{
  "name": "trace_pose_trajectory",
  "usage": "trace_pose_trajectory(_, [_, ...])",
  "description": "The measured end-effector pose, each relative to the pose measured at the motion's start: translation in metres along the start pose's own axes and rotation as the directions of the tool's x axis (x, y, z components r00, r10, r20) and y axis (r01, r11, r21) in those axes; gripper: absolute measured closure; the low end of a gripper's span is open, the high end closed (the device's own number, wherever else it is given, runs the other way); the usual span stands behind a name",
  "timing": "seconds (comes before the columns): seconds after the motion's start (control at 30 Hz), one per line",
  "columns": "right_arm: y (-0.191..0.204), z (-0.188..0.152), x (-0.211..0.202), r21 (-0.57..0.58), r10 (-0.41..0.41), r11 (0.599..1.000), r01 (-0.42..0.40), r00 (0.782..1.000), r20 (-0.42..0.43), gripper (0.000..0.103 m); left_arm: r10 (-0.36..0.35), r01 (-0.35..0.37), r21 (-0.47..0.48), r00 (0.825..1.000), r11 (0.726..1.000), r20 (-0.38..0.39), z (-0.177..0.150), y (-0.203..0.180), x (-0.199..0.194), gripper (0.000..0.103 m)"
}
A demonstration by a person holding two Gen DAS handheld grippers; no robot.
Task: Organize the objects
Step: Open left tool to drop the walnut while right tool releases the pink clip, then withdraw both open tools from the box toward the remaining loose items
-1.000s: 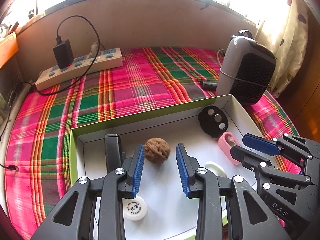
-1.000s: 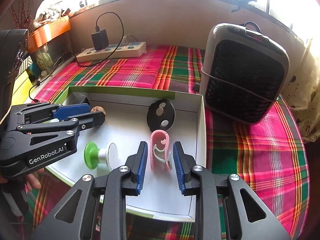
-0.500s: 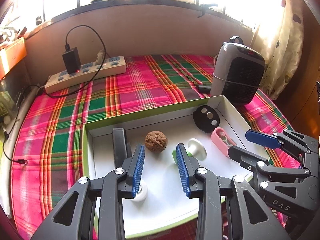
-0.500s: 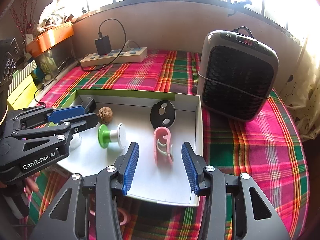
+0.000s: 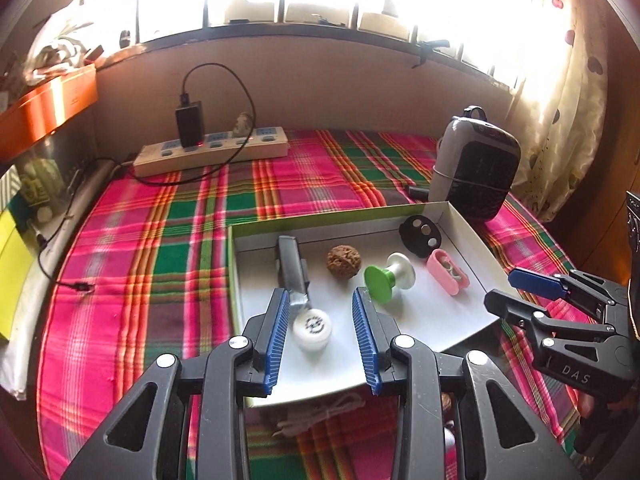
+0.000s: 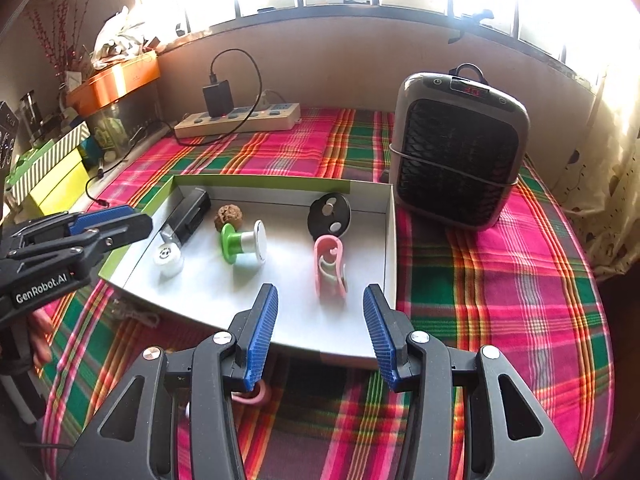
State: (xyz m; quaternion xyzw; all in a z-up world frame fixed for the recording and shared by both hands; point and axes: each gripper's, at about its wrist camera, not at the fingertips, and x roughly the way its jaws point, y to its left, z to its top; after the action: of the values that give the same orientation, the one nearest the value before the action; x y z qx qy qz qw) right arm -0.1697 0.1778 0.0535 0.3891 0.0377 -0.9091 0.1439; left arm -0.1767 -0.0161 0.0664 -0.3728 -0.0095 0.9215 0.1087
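1. Your left tongs (image 5: 320,340) stand apart and empty above the near left of the white tray (image 6: 376,216); that gap frames the white cap (image 5: 312,332).
2. The dark tool (image 6: 188,216), walnut (image 6: 229,216), green-and-white spool (image 6: 243,243), black disc (image 6: 329,214) and pink clip (image 6: 330,270) lie spaced apart in the tray, likely for easy picking.
3. Your right tongs (image 6: 320,332) are apart, empty, just near of the pink clip.

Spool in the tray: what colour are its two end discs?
The spool has one green disc and one white disc; clearest in the right wrist view.
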Motion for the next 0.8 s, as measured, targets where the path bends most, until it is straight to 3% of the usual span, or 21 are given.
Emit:
trace_pose_trajectory(0.43, [0.024, -0.024, -0.025, -0.025, 0.077, 0.997, -0.077, 0.997, 0.01, 0.057, 0.001, -0.004, -0.085, 0.999, 0.996, -0.036, -0.044, 0.04, -0.019, 0.072])
trace_pose_trajectory(0.8, [0.063, -0.045, -0.022, -0.11, 0.181, 0.977, -0.183, 0.983, -0.027, 0.057, -0.065, 0.057, -0.088, 0.994, 0.994, -0.091, -0.067, 0.041, -0.008, 0.072])
